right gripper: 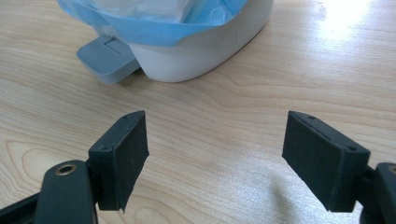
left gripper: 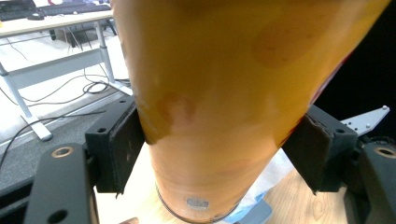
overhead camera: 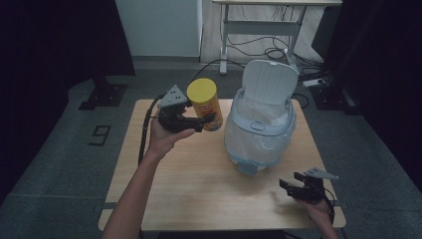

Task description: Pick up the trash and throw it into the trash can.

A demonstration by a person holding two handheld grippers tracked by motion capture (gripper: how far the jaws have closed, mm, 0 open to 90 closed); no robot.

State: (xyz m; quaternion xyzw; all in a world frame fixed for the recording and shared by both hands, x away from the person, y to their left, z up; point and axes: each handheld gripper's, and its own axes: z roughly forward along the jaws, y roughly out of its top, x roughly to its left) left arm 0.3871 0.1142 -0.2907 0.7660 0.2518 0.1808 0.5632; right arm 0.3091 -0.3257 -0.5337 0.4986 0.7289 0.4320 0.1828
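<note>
Two grippers work over a wooden table [overhead camera: 199, 189] in the high view. On the left, the left gripper [overhead camera: 199, 123] is held up above the table's far left part, its jaws clamped on a yellow can [overhead camera: 205, 104] with a yellow lid. The can stands roughly upright in the grip, clear of the wood, just left of a white bin [overhead camera: 259, 129]. That bin sits on the far right half of the table with its lid swung up and a blue bag lining it; a grey pedal [overhead camera: 247, 168] sticks out at its near side. The right gripper [overhead camera: 290, 188] rests low near the table's near right corner, well apart from the can — its jaws stand apart with nothing between them, pointing left toward the bin's base.

From the left gripper view, the can [left gripper: 233, 93] fills the space between both black pads, which press on its orange-yellow wall at either side. Its bottom rim shows low in the frame, with the tabletop [left gripper: 322, 205] and a bit of blue bag [left gripper: 261, 205] beneath it. A desk [left gripper: 56, 21] with cables on the floor lies behind at left.

From the right gripper view, the two jaws rise wide apart over bare wood [right gripper: 215, 154], gripping nothing. Ahead of them sits the bin [right gripper: 205, 51], its blue bag [right gripper: 140, 28] folded over the rim, and the pedal [right gripper: 106, 58] juts out at its left — both some way off from the pads.
</note>
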